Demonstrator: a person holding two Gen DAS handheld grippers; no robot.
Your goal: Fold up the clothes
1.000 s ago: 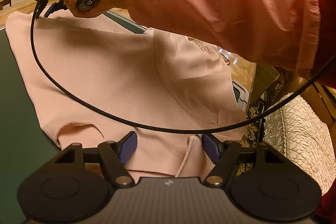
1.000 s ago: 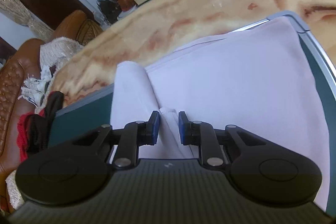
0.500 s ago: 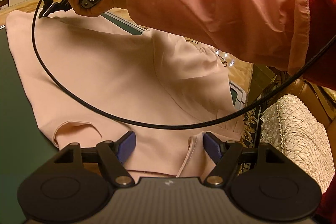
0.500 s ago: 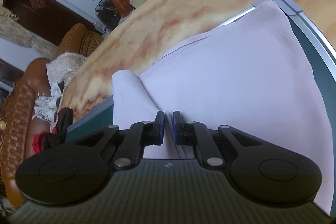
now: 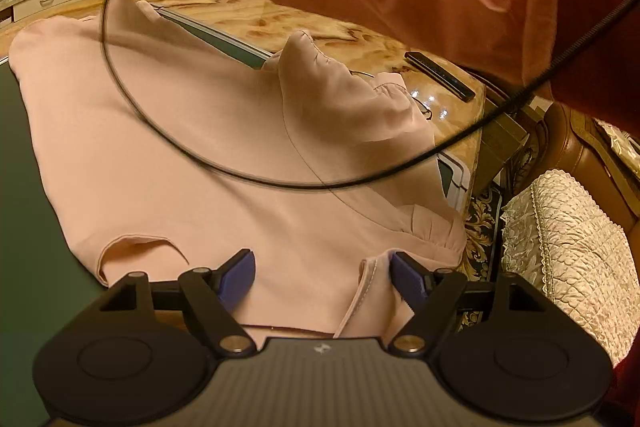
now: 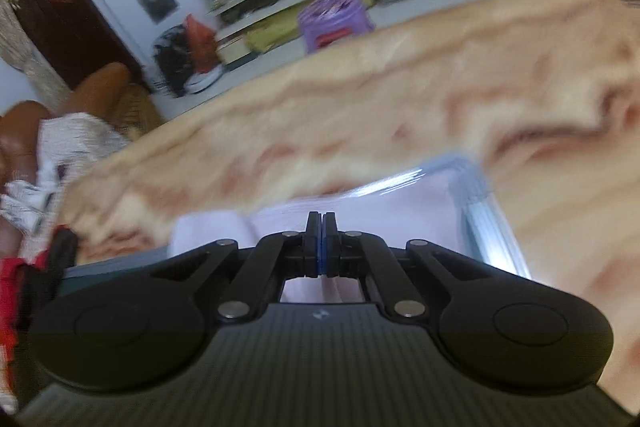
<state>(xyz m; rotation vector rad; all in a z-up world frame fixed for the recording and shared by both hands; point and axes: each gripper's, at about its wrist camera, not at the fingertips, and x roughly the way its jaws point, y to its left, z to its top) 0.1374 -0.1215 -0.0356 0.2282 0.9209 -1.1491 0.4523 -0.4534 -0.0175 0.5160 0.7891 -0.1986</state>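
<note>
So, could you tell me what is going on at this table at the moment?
A person is folding a pink top spread on a green mat, with a gripper in each hand. The right gripper is shut on the top's far corner, which is lifted off the mat. The left gripper sits over the near hem, its fingers opening and not pinching the cloth.
</note>
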